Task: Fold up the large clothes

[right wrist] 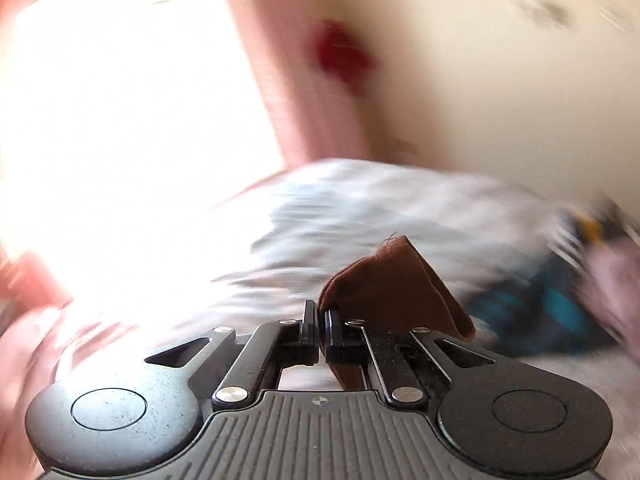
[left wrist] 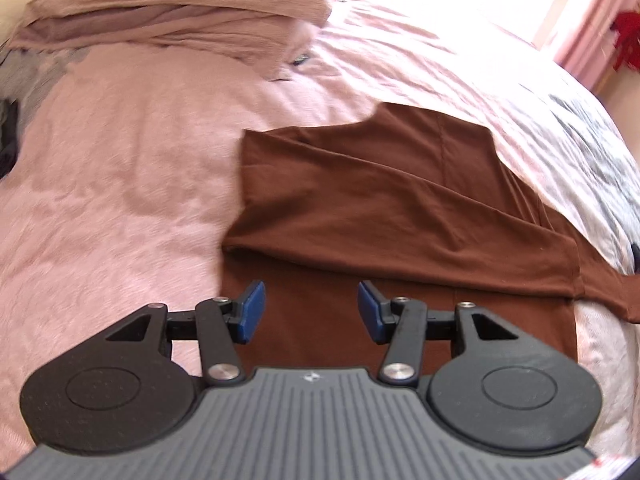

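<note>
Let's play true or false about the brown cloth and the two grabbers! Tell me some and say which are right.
1. The brown garment lies on a pink bedspread. True.
2. The left gripper is squeezing the cloth. False: it is open, empty.
3. The right gripper pinches brown fabric. True.
4. The garment is blue. False: it is brown.
5. A folded pink blanket lies beyond the garment. True.

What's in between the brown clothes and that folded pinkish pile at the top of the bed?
Only bare pink bedcover separates the brown garment from the pile, seen from the left wrist.
</note>
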The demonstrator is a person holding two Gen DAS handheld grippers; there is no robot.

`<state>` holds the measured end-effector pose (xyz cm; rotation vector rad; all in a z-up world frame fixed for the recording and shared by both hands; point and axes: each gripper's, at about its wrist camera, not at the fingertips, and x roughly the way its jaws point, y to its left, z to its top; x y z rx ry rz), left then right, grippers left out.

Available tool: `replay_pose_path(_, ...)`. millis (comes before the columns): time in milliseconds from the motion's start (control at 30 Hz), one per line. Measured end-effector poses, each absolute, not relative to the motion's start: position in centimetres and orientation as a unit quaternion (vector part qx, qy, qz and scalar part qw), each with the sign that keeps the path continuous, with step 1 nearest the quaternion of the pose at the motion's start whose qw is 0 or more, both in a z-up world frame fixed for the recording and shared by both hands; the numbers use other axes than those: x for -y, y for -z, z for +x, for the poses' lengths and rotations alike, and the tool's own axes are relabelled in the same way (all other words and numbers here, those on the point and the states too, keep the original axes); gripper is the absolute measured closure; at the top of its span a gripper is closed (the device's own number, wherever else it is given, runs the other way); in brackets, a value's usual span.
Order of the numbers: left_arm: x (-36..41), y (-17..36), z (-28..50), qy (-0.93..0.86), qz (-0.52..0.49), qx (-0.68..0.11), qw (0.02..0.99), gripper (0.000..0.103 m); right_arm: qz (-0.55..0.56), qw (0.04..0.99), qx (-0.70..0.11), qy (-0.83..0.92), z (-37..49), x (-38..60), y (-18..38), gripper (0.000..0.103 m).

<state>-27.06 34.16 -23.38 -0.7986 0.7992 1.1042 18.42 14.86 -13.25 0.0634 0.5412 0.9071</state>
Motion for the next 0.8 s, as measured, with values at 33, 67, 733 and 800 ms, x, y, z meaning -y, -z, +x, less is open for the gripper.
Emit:
replay_pose_path(33,-34.0,23.3,-27.9,-0.500,-0.367,-0.355,0.700,0.058,0.000,0.842,-0.229,-0.488,14.4,-17.4,11.9,0.103)
replay_pose_path(67,-34.0,23.3,-28.8,-0.503,-0.375,-0.350,0.696,0.058,-0.031,0.816,-0.201,-0.541,10.2,-19.3,10.9,0.103)
replay_pose_path(733,-37.6,27.2,-32.5,-0.468,-0.430,-0.319,0.703,0.059,-0.418,0.632,-0.261,-0.598,-7.8,-22.3,27.6,0.046)
replay_pose_path(800,-39.2,27.8,-31.3,-0.465,-0.443,-0.302,0.704,0.059,-0.425,0.661,-0.261,-0.561,-4.3,-22.3,27.8,0.046)
